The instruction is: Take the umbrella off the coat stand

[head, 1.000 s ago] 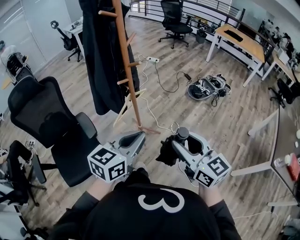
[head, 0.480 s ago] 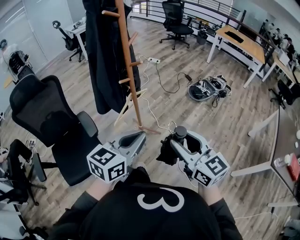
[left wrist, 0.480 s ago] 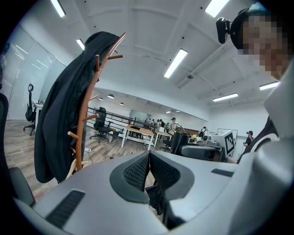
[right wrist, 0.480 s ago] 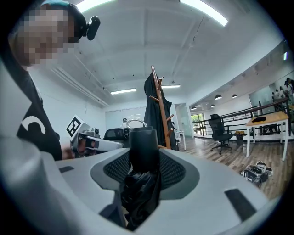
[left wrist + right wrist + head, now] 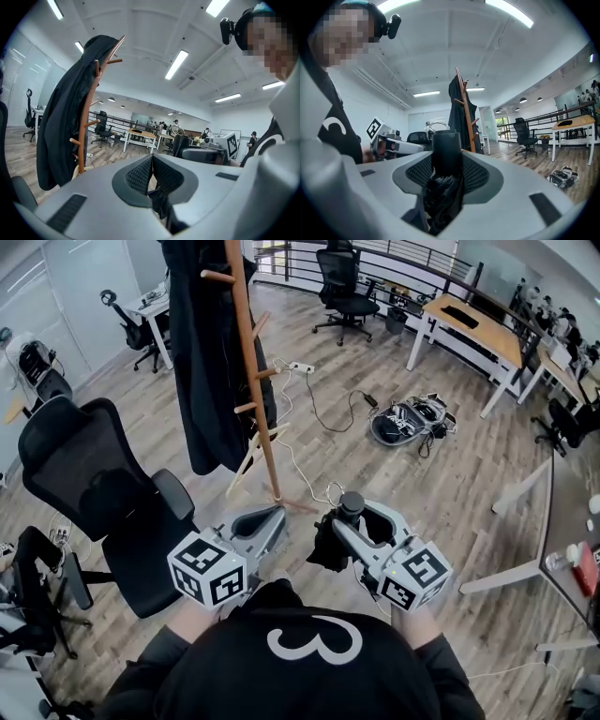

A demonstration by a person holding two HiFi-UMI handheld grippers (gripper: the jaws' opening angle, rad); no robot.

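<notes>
My right claw (image 5: 446, 165) is clamped on the folded black umbrella (image 5: 446, 145), its handle upright between my jaws and the fabric bunched below; the umbrella is off the coat stand (image 5: 251, 371), which stands well apart ahead of me with a black coat (image 5: 202, 352) hanging on it; my left claw (image 5: 152, 169) has its jaws together on nothing, just beside the right; an office chair (image 5: 89, 488) sits to my left.

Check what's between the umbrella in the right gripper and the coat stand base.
Head view: just wood floor and a loop of white cable. The umbrella, shut in the right gripper, sits clear of the coat stand.
</notes>
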